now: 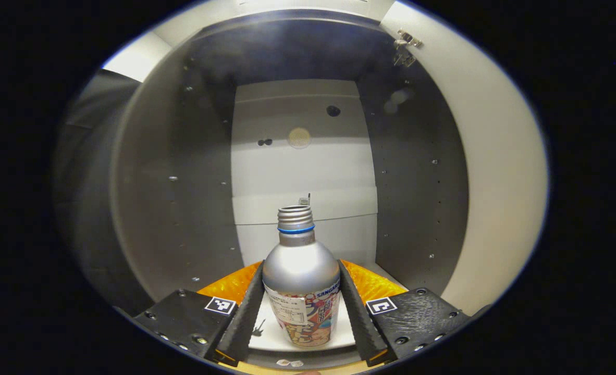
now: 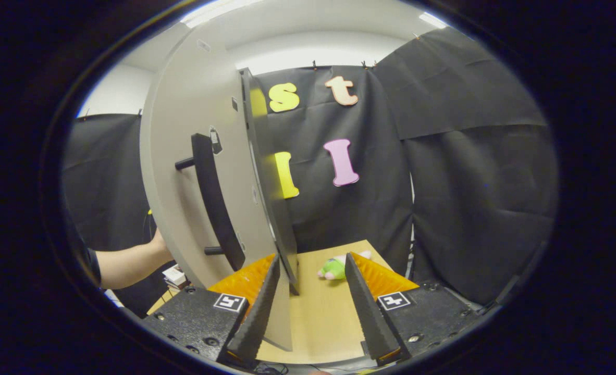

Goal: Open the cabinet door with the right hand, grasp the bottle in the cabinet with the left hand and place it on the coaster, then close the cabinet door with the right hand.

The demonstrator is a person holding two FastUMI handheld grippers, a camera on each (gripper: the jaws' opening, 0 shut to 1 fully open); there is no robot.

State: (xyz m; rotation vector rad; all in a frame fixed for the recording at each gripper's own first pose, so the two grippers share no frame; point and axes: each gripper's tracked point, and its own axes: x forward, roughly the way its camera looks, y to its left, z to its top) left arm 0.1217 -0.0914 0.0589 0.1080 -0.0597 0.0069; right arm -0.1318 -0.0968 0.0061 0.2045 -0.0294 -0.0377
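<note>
Inside the open cabinet, a silver metal bottle stands upright on the pale floor of the compartment, its threaded neck uncapped and ringed by a blue band, a printed label wrapping its lower half. The left gripper reaches into the compartment with its two fingers set on either side of the bottle, close against its flanks; whether they actually press on it cannot be told from the left gripper view. The compartment has dark side walls dotted with shelf-pin holes and a pale back panel, and a metal hinge shows at the upper right edge of the frame.

In the right gripper view, the cabinet door stands swung out, seen nearly edge-on, its long dark bar handle facing left. The right gripper is held wide open with nothing between its fingers; the door's lower edge sits just in front of its left finger. Beyond, a small green and pink plush toy lies on the wooden tabletop. A person's bare forearm reaches in behind the door.
</note>
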